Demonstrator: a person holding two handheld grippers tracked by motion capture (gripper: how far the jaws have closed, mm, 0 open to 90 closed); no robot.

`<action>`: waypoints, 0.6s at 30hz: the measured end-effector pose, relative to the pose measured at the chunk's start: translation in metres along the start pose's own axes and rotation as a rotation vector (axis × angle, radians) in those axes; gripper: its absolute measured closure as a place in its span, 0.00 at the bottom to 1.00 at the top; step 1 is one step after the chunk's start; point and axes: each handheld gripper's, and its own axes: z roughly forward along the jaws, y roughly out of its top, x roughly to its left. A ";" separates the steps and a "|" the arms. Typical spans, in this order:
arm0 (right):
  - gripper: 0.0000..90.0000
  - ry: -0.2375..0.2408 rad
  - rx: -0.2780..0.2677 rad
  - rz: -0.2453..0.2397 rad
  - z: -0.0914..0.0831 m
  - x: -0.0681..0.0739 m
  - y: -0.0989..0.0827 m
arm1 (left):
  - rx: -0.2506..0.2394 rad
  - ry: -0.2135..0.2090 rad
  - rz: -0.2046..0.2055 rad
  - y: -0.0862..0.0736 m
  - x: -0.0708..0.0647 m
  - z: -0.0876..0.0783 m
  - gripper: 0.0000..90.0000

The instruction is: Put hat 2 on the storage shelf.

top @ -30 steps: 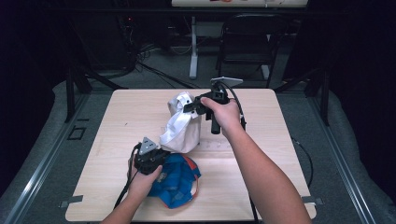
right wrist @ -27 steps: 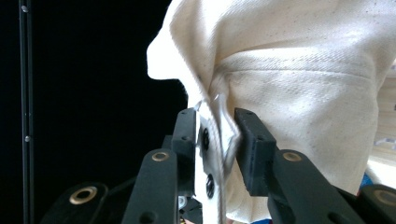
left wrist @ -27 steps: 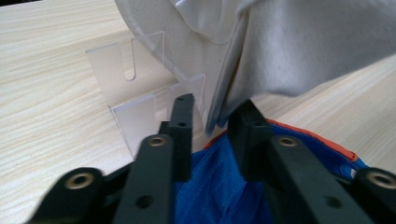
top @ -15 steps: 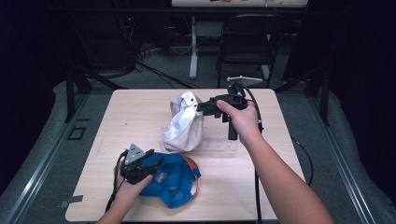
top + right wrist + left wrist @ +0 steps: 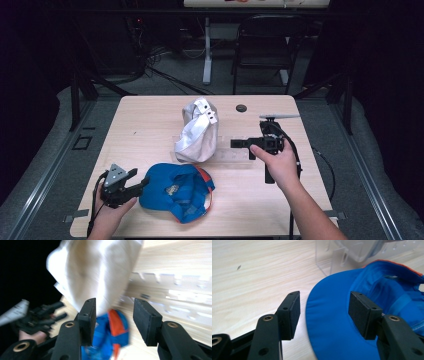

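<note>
Both claws have just been opening and now stand wide with nothing gripped: the left claw (image 5: 137,182) sits just beside the brim of the blue cap (image 5: 177,192), the right claw (image 5: 240,144) apart from the white cap (image 5: 196,132), which stands propped on a clear rack (image 5: 235,156) (mid-surface). This looks like a release step; next likely means closing on the blue cap's brim to lift it onto the rack.

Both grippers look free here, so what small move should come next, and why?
Probably ease the left gripper forward and close on the blue cap's brim. Its jaws have just been opening and stand open at the brim's edge, gripping nothing. The white cap already sits on the clear stand, and the right gripper is open, clear of it.
</note>
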 end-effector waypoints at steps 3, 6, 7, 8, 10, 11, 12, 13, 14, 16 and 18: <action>0.58 -0.015 0.005 -0.021 0.002 -0.003 -0.016 | -0.008 0.013 -0.031 -0.004 0.006 0.000 0.49; 0.58 -0.034 0.012 -0.050 0.008 -0.005 -0.032 | -0.005 0.019 -0.056 -0.007 0.011 0.000 0.49; 0.58 -0.041 0.008 -0.051 0.011 -0.005 -0.038 | -0.005 0.019 -0.056 -0.007 0.011 0.000 0.48; 0.58 -0.045 0.012 -0.057 0.013 -0.006 -0.042 | 0.000 0.018 -0.063 -0.009 0.012 0.001 0.48; 0.58 -0.050 0.022 -0.069 0.018 -0.008 -0.053 | 0.002 0.010 -0.066 -0.011 0.012 0.003 0.49; 0.59 -0.045 0.027 -0.070 0.020 -0.009 -0.056 | 0.010 0.005 -0.063 -0.011 0.011 0.003 0.49; 0.60 -0.043 0.028 -0.060 0.022 -0.009 -0.060 | 0.003 0.001 -0.060 -0.012 0.011 0.004 0.49; 0.60 -0.043 0.028 -0.060 0.022 -0.009 -0.060 | 0.003 0.001 -0.060 -0.012 0.011 0.004 0.49; 0.60 -0.033 0.031 -0.057 0.024 -0.010 -0.065 | 0.014 -0.003 -0.048 -0.012 0.010 0.004 0.49; 0.61 -0.018 0.047 -0.054 0.031 -0.013 -0.079 | 0.023 -0.006 -0.025 -0.013 0.007 0.006 0.49; 0.62 -0.011 0.066 -0.054 0.038 -0.015 -0.091 | 0.027 -0.010 -0.023 -0.013 0.006 0.006 0.49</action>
